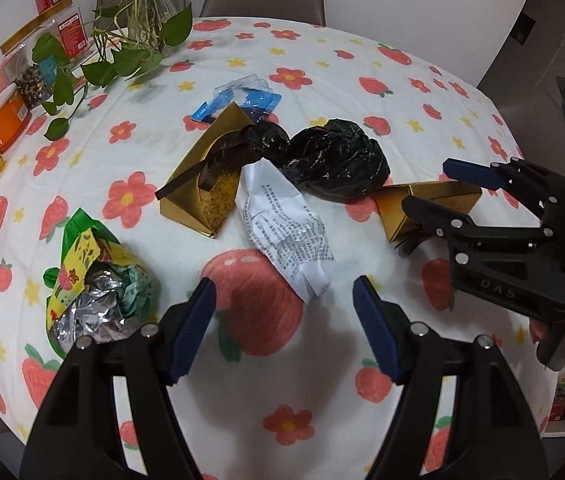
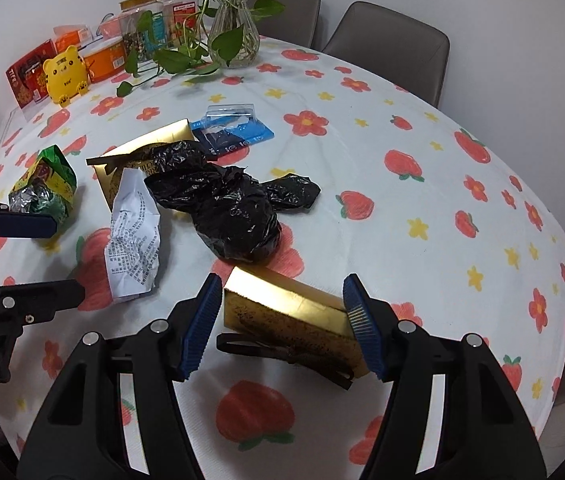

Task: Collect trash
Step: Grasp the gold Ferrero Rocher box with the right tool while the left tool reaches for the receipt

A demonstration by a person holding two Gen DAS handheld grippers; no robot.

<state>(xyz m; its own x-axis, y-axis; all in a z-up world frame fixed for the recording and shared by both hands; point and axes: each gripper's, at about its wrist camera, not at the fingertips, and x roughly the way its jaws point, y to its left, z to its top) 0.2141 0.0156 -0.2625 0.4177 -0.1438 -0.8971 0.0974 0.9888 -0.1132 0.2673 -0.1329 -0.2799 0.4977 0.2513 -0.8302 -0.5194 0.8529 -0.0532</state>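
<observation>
Trash litters the flowered desk point(image 1: 362, 64): from the left wrist, a crumpled printed paper point(image 1: 288, 224) lies just ahead of the left gripper point(image 1: 284, 332), fingers spread and empty. It looks light and soft, easiest pinched across its bunched near end.

From the right wrist, the right gripper point(image 2: 278, 326) straddles a stiff gold box point(image 2: 290, 312), fingers spread, possibly grazing its right end.

Home dining room: floral tablecloth point(image 2: 402, 128), upholstered chairs point(image 2: 386, 36), plant vase point(image 2: 234, 28), snack jars point(image 2: 180, 12).
</observation>
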